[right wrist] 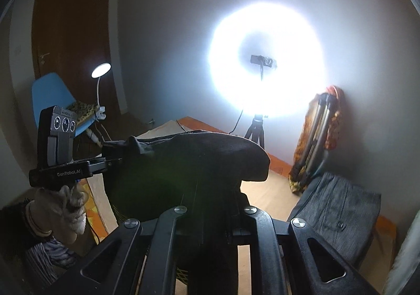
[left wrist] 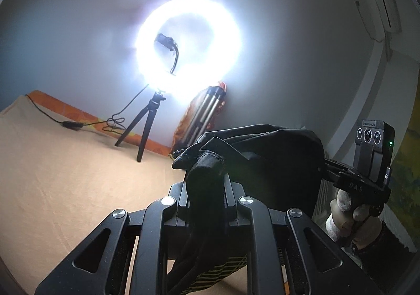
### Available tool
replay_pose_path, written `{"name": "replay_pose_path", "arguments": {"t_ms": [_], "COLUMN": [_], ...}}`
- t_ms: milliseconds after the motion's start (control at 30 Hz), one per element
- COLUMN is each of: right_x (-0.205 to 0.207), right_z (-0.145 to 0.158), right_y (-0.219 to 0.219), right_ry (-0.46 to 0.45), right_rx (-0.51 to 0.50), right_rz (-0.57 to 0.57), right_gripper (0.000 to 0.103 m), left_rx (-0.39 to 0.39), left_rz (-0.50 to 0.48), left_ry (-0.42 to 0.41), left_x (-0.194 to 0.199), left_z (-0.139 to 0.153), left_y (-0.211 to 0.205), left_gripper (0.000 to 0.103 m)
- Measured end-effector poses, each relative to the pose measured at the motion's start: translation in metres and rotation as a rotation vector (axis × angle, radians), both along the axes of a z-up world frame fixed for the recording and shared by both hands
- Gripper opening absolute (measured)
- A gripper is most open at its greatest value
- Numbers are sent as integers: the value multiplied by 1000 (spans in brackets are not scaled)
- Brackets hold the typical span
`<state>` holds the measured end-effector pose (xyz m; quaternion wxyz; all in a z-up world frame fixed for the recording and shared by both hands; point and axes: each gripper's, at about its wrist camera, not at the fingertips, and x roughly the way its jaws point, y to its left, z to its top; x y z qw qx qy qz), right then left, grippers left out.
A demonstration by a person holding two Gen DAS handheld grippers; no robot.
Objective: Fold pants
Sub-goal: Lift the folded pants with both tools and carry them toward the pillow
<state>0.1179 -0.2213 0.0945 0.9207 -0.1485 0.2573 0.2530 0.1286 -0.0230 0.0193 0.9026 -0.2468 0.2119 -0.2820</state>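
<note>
Both grippers hold the black pants (left wrist: 275, 161) up off the tan bed sheet (left wrist: 65, 177), in front of the glaring ring light (left wrist: 189, 43) on its small tripod. Left of the ring light, a blue chair (right wrist: 50, 95) and a lit desk lamp (right wrist: 101, 70) stand by a brown door (right wrist: 73, 27). The left gripper (left wrist: 207, 171) is clamped on a bunched fold of the pants, and the cloth stretches across to the right gripper (right wrist: 210, 190), whose fingers are buried in dark fabric, so it appears clenched on the pants too. Right of the ring light, a folded tripod (right wrist: 317, 132) leans on the wall, with a folded grey garment (right wrist: 338, 213) lying below it
</note>
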Motion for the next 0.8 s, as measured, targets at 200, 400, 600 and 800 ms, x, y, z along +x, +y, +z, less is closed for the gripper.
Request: {"name": "replay_pose_path", "arguments": {"t_ms": [200,400,600,800], "right_x": [13,39,78,127], "right_z": [24,49,57,21], "right_y": [-11,-47,-108,-199], "right_ry": [-35,-64,-67,20], "right_rx": [-30,-15,1,63], "right_rz": [36,32,14,-80], "right_gripper": [9,9,9,9], "left_rx": [2,16,45,85], "left_rz": [18,7,-38,-130], "left_ry": [-45,-101,-116,-15], "left_x": [10,32,66,119], "left_z": [18,44,52,25], "left_y": [-17,-54,-109,-179], "left_gripper": [15,15,15,15]}}
